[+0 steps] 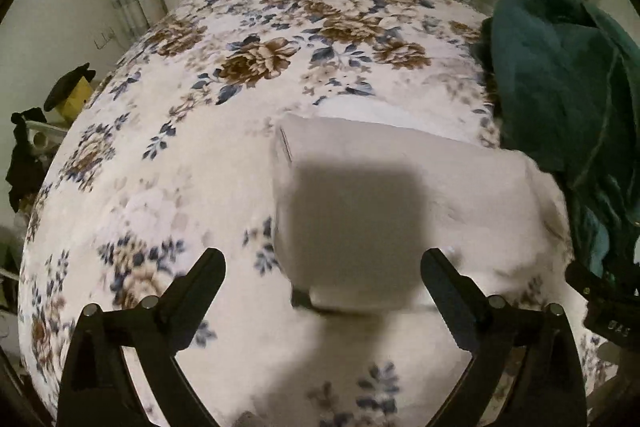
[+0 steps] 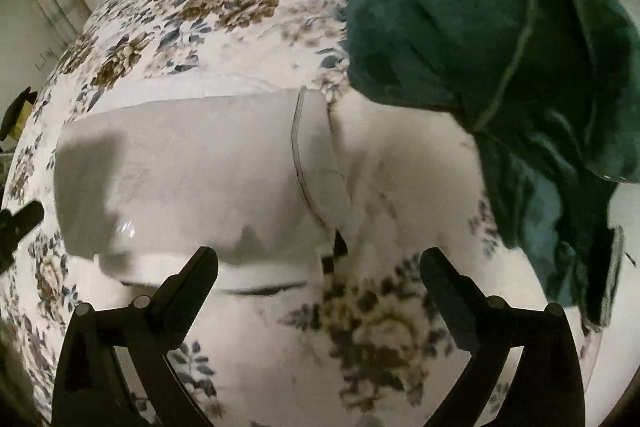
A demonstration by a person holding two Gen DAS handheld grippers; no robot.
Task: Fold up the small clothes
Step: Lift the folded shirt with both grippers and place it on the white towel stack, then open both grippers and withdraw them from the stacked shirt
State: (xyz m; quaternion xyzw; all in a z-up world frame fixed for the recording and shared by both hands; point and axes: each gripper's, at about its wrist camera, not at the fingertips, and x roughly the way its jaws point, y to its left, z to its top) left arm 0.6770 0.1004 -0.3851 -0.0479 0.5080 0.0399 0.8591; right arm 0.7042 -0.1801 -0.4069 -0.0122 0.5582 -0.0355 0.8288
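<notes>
On the floral bedspread, a white garment lies flat, folded into a rough rectangle, with further white cloth showing under its far and near edges. The left gripper hovers above its near-left corner, jaws spread wide and holding nothing. The right gripper hovers over the near edge of the same white garment, jaws likewise wide apart and empty. A stitched hem or band is visible at the garment's right end in the right wrist view. A heap of dark green clothes sits just beside it on the right, unfolded.

Judgement: one fold appears complete and both tools are released between steps. The next move calls either for pinching the near edge or an end to fold again, or for a turn to the green heap. Both views are motion-blurred, so edges are uncertain.
</notes>
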